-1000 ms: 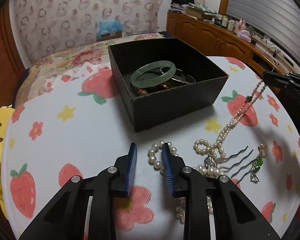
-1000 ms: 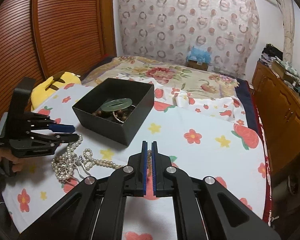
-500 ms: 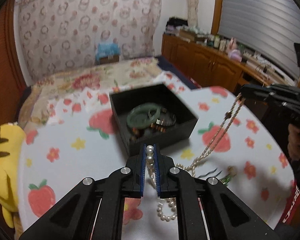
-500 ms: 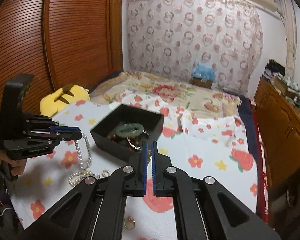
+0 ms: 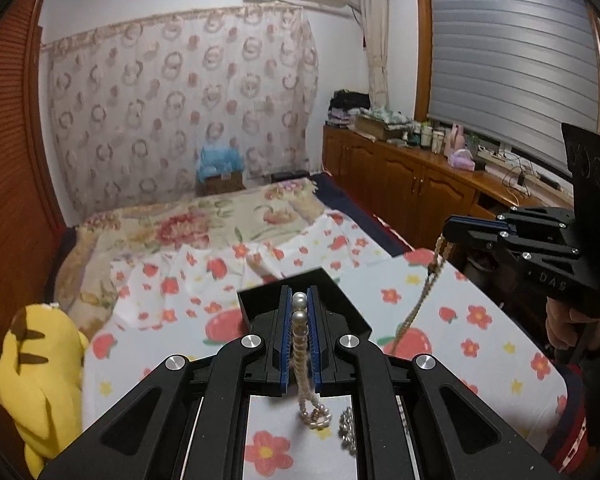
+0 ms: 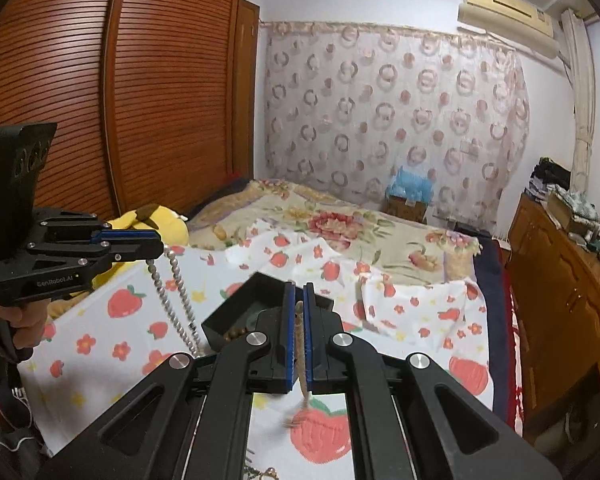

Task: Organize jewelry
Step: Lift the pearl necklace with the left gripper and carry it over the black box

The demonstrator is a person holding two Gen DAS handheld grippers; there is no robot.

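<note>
Claws both raised well above the table (image 5: 500, 344), each pinching a strand. Left claw (image 5: 299, 304) points forward over the black box (image 5: 348, 312), level with the room, its blue pads pressed onto a white pearl necklace (image 5: 300, 344); two round pearls show between the fingertips and the rest hangs down in a doubled line, ending in a small bunched loop low in the left wrist view. From the right wrist view the same necklace (image 6: 176, 292) drops in two beaded lines from the left claw (image 6: 152, 246), held out sideways by a hand (image 6: 24, 320) on its grip. Right claw (image 6: 298, 300) also faces forward above the box (image 6: 236, 312), closed on a thinner, brownish beaded strand (image 6: 300, 344) that trails down past the pads, its lower end blurred. In the left wrist view that strand (image 5: 424, 292) slopes from the right claw (image 5: 448, 232) toward the strawberry-print tablecloth. Brown beads lie inside the box, whose near corner is all that shows
</note>
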